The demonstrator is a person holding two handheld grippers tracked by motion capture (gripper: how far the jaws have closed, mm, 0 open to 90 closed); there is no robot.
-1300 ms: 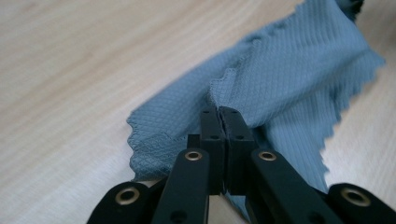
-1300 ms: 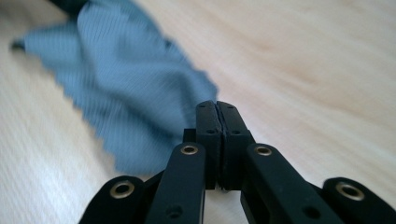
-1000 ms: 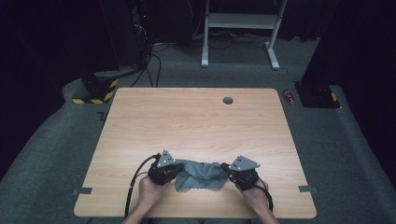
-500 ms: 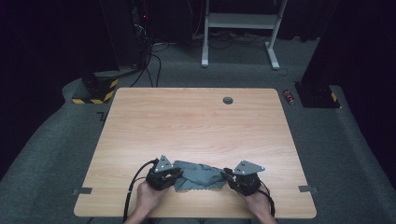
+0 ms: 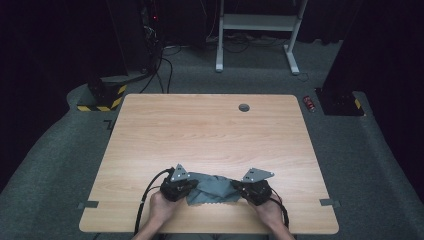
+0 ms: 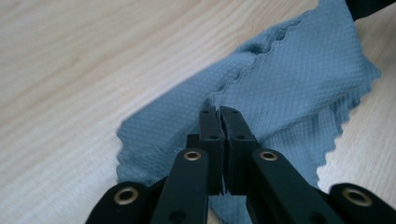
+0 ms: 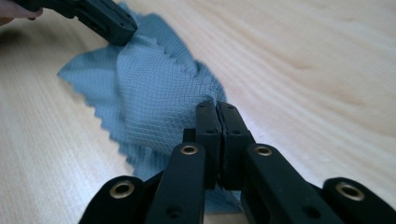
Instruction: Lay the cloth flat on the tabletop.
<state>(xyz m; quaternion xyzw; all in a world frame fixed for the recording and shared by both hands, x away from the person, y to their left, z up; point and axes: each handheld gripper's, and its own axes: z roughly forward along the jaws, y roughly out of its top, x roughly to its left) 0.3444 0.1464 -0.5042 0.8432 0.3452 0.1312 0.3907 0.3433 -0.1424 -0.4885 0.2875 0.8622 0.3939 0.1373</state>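
A blue-grey cloth with zigzag-cut edges lies bunched on the wooden table near its front edge. My left gripper is at its left end and my right gripper at its right end, each in a hand. In the left gripper view the left gripper is shut on a fold of the cloth. In the right gripper view the right gripper is shut on the cloth, and the left gripper grips the far end. Both pairs of jaws have just been closing with cloth between them.
A round cable hole sits near the table's far edge. Tape marks are at the front corners. On the floor beyond are a red can, a yellow-and-black striped base and a white desk frame.
Both hands have stayed at the cloth's ends near the front edge. The folds of the cloth between them have shifted slightly.
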